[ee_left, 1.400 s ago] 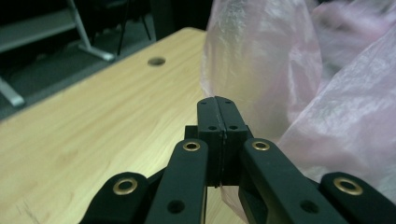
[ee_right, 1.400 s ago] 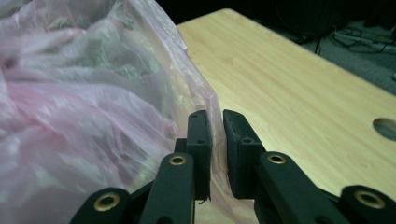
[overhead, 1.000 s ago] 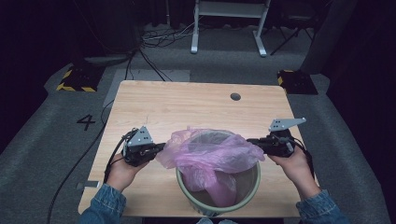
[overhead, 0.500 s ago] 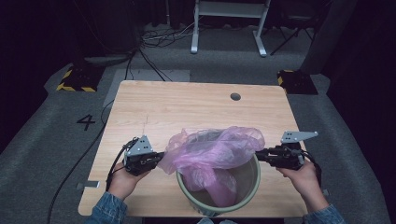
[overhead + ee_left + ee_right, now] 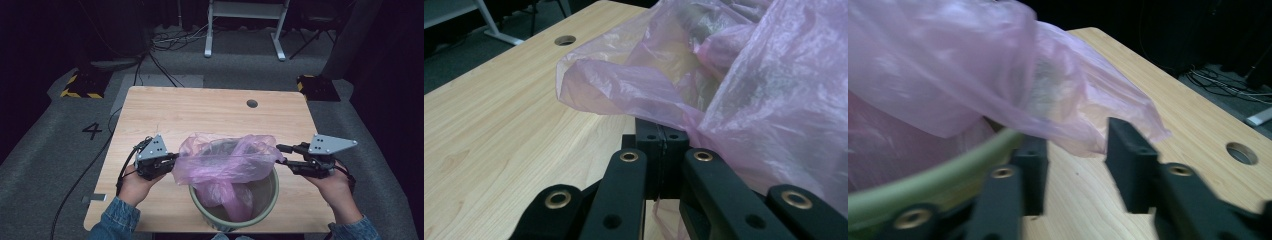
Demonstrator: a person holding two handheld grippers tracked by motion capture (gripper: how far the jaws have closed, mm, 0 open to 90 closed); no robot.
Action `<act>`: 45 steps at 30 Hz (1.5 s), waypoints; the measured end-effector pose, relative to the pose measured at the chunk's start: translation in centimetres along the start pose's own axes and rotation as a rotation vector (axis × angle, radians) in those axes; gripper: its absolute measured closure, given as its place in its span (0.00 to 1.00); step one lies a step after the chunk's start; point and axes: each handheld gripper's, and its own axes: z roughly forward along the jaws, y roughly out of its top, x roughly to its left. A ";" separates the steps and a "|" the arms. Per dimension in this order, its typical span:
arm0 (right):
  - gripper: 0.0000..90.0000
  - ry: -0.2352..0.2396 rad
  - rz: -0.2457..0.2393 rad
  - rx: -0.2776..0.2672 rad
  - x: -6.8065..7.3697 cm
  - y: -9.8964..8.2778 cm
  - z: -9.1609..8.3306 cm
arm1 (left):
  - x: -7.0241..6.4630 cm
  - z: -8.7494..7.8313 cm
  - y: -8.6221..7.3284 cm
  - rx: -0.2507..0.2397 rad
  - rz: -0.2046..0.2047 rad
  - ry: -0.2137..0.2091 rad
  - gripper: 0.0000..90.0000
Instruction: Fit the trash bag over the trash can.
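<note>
A wooden table (image 5: pixel 165 115) with a cable hole (image 5: pixel 252 103) stands before a white frame (image 5: pixel 245 20) on grey floor (image 5: pixel 45 165).

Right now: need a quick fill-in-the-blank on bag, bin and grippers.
1. The thin pink plastic bag hangs into the round green ____.
2. The left gripper is ____ on the bag's edge.
3. The right gripper's jaws stand ____, bag edge between them.
4. The round hole is in the ____ table.

Missing: bin; shut; open; wooden
</note>
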 end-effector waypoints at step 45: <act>0.54 0.061 0.129 0.032 3.3 -7.8 -4.1 | -1.8 -4.9 -6.2 -0.162 -0.103 -0.162 0.35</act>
